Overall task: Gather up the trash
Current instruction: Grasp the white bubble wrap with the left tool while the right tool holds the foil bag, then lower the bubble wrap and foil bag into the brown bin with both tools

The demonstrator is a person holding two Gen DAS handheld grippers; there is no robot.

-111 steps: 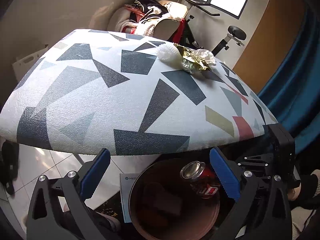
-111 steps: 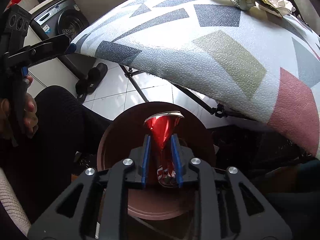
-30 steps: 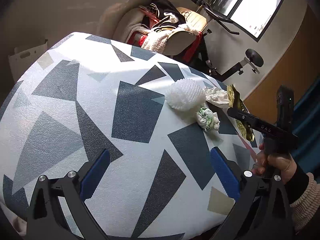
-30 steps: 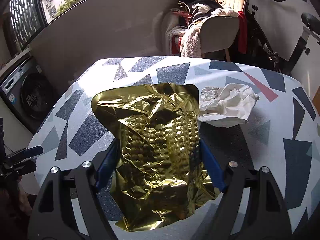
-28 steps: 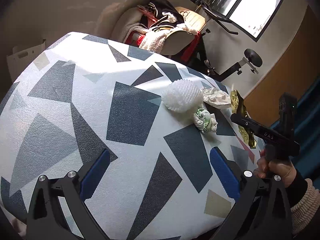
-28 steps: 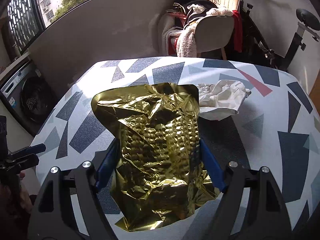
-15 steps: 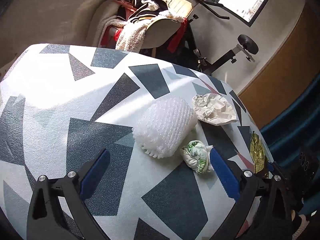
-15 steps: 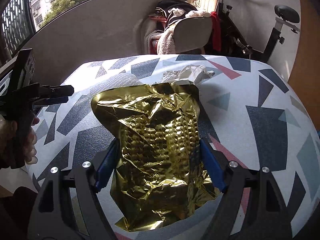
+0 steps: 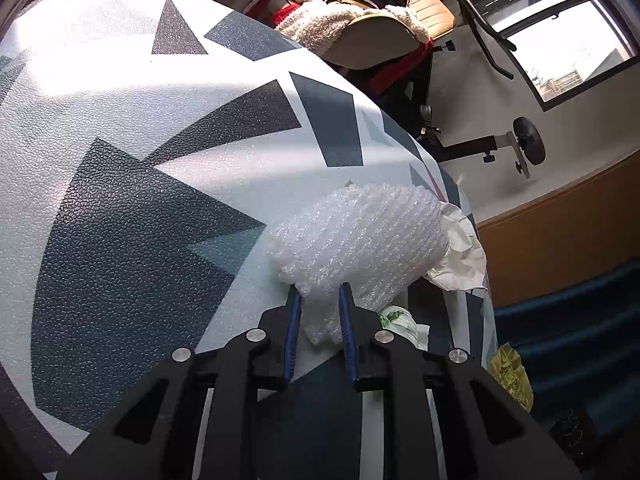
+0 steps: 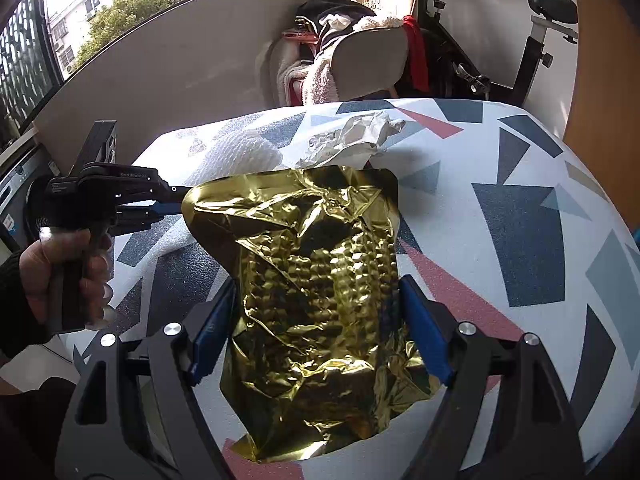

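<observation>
A white bubble wrap wad [image 9: 360, 236] lies on the table with the triangle-patterned cover [image 9: 160, 184]. My left gripper [image 9: 319, 296] has its jaws closing on the wad's near end, and the blue pads pinch it. Beside the wad are a crumpled white paper [image 9: 460, 248] and a small green-and-white wad [image 9: 396, 318]. My right gripper [image 10: 316, 288] stands wide, shut on a crinkled gold foil bag [image 10: 320, 260] held over the table. The right wrist view also shows the bubble wrap [image 10: 240, 152], the paper [image 10: 360, 132] and a hand [image 10: 68, 264] holding the left gripper, whose tips are hidden behind the bag.
Behind the table stand a chair piled with clothes and a towel [image 10: 352, 52] and an exercise bike [image 10: 536, 44]. A blue curtain [image 9: 568, 312] hangs past the table's right edge. The foil bag [image 9: 510, 372] shows there too.
My left gripper moved in over the table to the bubble wrap and its wide jaws came together on it. The right gripper, still holding the foil bag, shifted slightly across the table.
</observation>
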